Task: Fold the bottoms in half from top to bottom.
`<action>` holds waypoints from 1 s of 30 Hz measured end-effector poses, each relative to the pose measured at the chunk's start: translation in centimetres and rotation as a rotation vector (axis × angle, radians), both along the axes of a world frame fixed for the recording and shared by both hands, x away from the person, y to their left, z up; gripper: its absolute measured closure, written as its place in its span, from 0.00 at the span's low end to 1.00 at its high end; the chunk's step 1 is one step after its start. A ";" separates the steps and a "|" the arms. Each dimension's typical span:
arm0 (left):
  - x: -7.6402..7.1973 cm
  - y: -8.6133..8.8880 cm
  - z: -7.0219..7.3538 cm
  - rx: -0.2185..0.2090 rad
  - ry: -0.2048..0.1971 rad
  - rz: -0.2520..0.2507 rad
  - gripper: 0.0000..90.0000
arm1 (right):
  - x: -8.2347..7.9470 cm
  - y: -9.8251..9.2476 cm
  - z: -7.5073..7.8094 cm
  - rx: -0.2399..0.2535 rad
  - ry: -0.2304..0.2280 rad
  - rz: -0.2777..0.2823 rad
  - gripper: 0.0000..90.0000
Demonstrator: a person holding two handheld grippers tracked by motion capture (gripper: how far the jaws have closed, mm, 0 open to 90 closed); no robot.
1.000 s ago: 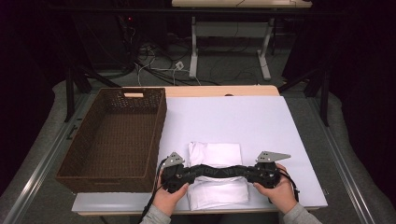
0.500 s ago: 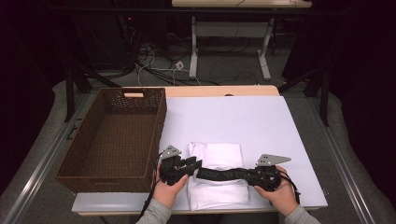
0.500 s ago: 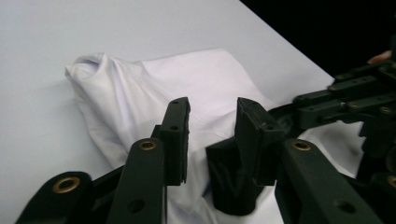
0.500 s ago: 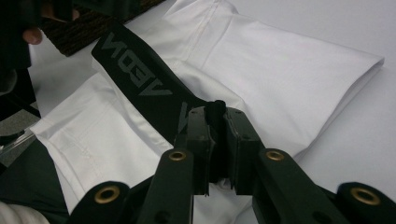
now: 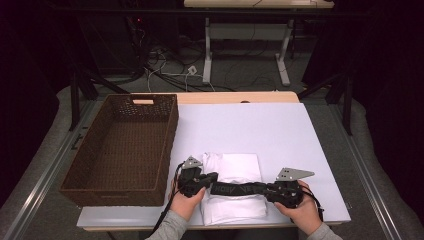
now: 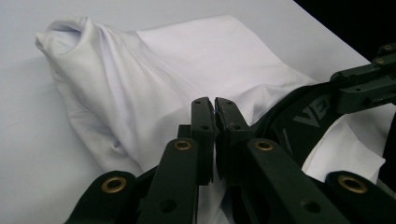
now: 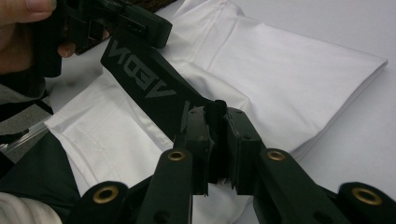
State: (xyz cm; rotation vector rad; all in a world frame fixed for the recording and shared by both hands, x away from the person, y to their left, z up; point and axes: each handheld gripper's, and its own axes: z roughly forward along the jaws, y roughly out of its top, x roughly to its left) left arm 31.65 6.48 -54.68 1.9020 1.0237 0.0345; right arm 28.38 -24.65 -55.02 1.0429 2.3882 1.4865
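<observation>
both jaws clenched on black band (image 5: 243, 189) ends, stretched over folded white cloth (image 5: 234, 170)

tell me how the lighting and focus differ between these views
High view: the white table is evenly lit while the room behind is nearly black. Left gripper view: the folded white cloth is sharp and softly shaded, the jaws up close slightly soft. Right gripper view: the black band reads clearly.

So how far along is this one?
The cloth lies folded on the table. In hand: left gripper and right gripper each pinch an end of the band, stretched over the cloth. Probably left: fastening the band, then into the empty basket.
</observation>
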 end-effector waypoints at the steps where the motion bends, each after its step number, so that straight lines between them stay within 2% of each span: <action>1: -0.1 0.0 0.0 -0.002 -0.001 -0.006 0.97 | -0.1 0.0 0.0 -0.002 0.002 0.001 0.89; 5: -0.8 0.0 0.2 -0.010 0.001 -0.038 0.96 | -0.2 0.0 0.1 0.000 0.001 0.009 0.86; 10: -1.8 0.0 0.3 -0.010 0.006 -0.068 0.96 | -0.7 -0.3 0.3 0.014 0.018 0.001 0.74; 13: -2.4 0.0 0.5 -0.015 0.009 -0.086 0.95 | -1.0 -0.4 0.7 0.046 0.044 -0.004 0.69; 15: -2.9 0.0 0.7 -0.028 0.012 -0.091 0.94 | -1.1 -0.5 1.0 0.057 0.044 -0.007 0.67; 20: -3.6 0.3 1.7 -0.064 -0.016 -0.087 0.92 | -1.2 -1.0 1.8 0.113 0.036 -0.026 0.67; 23: -3.5 0.4 2.0 -0.077 -0.025 -0.080 0.93 | -1.0 -1.0 2.1 0.124 0.039 -0.044 0.75; 28: -2.6 0.1 1.7 -0.078 -0.024 -0.059 0.98 | 0.3 -0.7 1.7 0.068 0.043 -0.096 0.88; 30: -2.2 0.1 1.5 -0.060 -0.028 -0.047 1.00 | 1.0 -0.5 1.4 0.050 0.052 -0.102 0.95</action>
